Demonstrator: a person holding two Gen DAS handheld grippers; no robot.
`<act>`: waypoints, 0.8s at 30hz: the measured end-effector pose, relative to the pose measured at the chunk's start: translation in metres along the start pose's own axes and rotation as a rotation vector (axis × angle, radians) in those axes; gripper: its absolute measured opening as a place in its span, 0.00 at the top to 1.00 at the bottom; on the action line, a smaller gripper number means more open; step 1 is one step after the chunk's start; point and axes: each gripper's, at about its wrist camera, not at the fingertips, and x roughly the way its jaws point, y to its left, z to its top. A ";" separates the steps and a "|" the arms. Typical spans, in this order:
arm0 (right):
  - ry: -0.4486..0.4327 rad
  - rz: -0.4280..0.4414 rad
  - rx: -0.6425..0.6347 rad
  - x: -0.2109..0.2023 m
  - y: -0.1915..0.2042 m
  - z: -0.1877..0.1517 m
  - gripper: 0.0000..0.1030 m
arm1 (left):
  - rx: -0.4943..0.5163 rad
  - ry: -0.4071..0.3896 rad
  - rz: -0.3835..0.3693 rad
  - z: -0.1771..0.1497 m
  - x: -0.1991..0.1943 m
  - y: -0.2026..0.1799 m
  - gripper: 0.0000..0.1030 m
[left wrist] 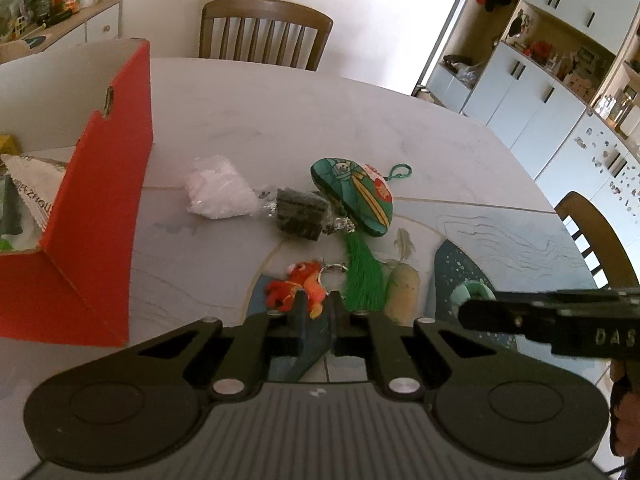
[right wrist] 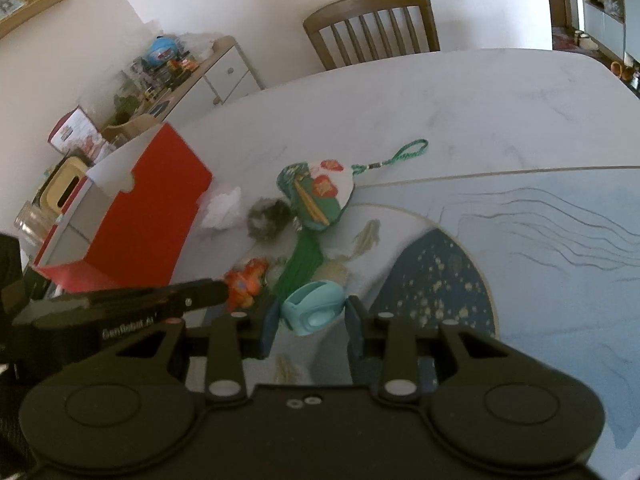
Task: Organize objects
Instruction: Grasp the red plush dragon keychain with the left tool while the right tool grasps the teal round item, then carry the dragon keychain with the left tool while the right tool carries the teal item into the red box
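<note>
A red open box (left wrist: 96, 216) stands at the table's left; it also shows in the right wrist view (right wrist: 148, 216). On the table lie a clear plastic bag (left wrist: 218, 188), a dark wrapped block (left wrist: 300, 210), a green embroidered sachet (left wrist: 354, 194) with a green tassel (left wrist: 362, 276), and an orange plush keychain (left wrist: 298, 288). My left gripper (left wrist: 318, 306) has its jaws narrowly apart at the keychain's near edge. My right gripper (right wrist: 312, 320) is open around a teal object (right wrist: 314, 310); I cannot tell if its pads touch it.
The box holds a white printed packet (left wrist: 32, 188). Wooden chairs stand at the far side (left wrist: 264, 34) and right side (left wrist: 596, 236) of the table (left wrist: 280, 112). A cluttered sideboard (left wrist: 52, 20) is at the back left, cabinets (left wrist: 540, 92) at the right.
</note>
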 end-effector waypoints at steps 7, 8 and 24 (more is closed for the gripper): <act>0.006 -0.009 0.004 -0.006 0.001 -0.013 0.67 | 0.015 0.005 0.002 0.000 0.000 0.004 0.73; 0.007 -0.009 0.007 -0.007 0.001 -0.014 0.67 | 0.027 0.001 0.007 0.000 0.001 0.003 0.67; 0.018 -0.018 0.028 -0.004 -0.006 -0.018 0.67 | 0.204 -0.003 0.118 -0.005 0.029 -0.005 0.38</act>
